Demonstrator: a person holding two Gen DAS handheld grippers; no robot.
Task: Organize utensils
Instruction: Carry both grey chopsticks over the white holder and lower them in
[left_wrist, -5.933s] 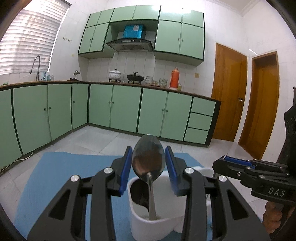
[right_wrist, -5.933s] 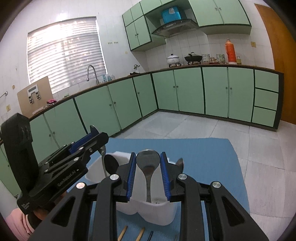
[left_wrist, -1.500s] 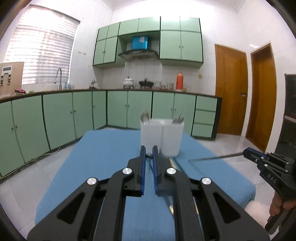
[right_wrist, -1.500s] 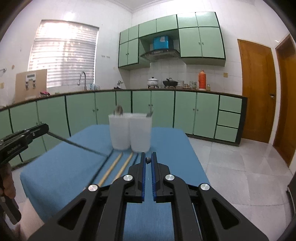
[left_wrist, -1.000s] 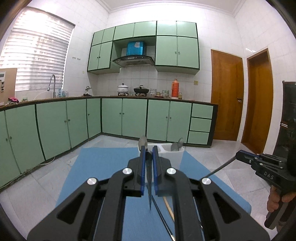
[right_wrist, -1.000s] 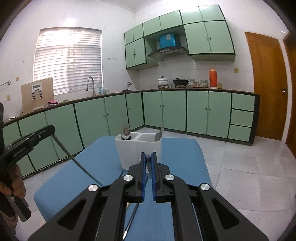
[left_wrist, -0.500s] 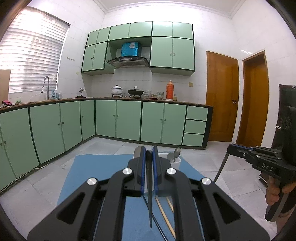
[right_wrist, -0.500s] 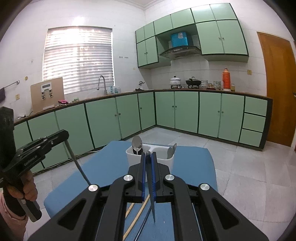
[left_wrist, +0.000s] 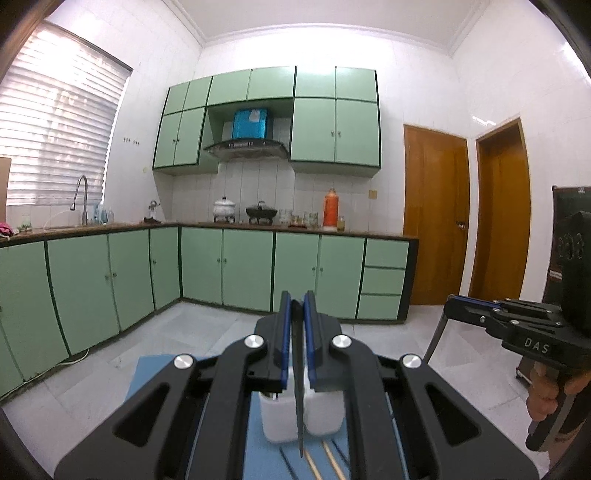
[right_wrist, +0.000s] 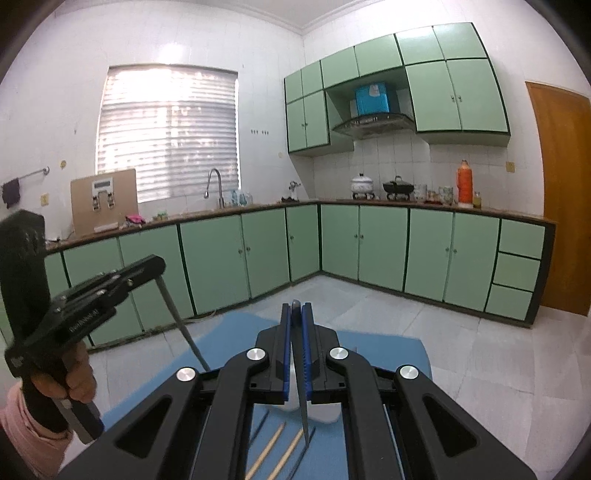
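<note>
My left gripper (left_wrist: 297, 300) is shut on a thin dark chopstick (left_wrist: 298, 406) that hangs tip-down from its pads, above the white two-compartment holder (left_wrist: 275, 421) on the blue mat (left_wrist: 159, 369). My right gripper (right_wrist: 295, 308) is likewise shut on a dark chopstick (right_wrist: 303, 406) pointing down, with the holder (right_wrist: 325, 411) just behind it. Each gripper shows in the other's view: the right gripper (left_wrist: 448, 301) at the right, the left gripper (right_wrist: 160, 262) at the left, both raised. Two wooden chopsticks (right_wrist: 269, 450) lie on the mat in front of the holder.
More dark chopsticks (right_wrist: 258, 428) lie beside the wooden pair. The mat ends close behind the holder, with tiled floor (left_wrist: 221, 325) beyond. Green cabinets (left_wrist: 247, 273) line the far walls and two wooden doors (left_wrist: 436, 218) stand at the right.
Both grippers have risen, each lifting its dark chopstick off the mat. The sticks now hang nearly straight down, and the holder and mat sit lower in both views.
</note>
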